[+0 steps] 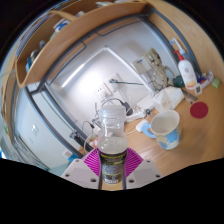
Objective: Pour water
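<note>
The hand-held gripper [111,168] is clamped on a clear plastic bottle [111,135], both magenta pads [93,162] pressing its sides; the bottle stands upright between the fingers and looks partly filled. The carrying step seems to be in hand, with pouring not yet begun. A white cup [164,126] sits ahead and to the right on the wooden table [140,150], so the next move likely calls for bringing the bottle's mouth over the cup and tilting. Beyond lie a sink [85,75], a faucet [105,95], a white bottle [186,72] and a red coaster [199,110].
</note>
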A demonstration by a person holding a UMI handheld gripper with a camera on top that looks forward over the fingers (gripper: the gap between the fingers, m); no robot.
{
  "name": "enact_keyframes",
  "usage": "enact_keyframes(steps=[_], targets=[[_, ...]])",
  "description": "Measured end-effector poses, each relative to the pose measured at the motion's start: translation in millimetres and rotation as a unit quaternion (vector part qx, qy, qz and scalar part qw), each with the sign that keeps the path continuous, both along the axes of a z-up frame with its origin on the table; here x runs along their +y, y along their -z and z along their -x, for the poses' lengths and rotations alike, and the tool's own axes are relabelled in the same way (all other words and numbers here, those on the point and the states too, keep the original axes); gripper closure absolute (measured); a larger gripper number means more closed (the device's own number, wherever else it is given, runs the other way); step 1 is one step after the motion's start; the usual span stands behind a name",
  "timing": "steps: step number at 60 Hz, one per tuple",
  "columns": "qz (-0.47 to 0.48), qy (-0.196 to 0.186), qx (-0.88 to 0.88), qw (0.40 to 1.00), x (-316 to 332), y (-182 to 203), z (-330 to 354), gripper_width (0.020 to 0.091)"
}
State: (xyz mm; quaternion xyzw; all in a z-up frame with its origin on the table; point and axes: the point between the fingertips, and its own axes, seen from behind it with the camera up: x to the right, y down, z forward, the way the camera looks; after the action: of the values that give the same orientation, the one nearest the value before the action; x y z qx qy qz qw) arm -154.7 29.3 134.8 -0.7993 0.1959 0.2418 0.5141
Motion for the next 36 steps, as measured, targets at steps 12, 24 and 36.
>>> enact_keyframes(steps=[12,24,36], targets=[[0.054,0.061,0.267,0.960,36,-26,-2,0.0842],[0.111,0.097,0.451,0.880,58,-34,13,0.0838],[0.178,0.098,0.549,0.811,80,-34,50,0.0837]])
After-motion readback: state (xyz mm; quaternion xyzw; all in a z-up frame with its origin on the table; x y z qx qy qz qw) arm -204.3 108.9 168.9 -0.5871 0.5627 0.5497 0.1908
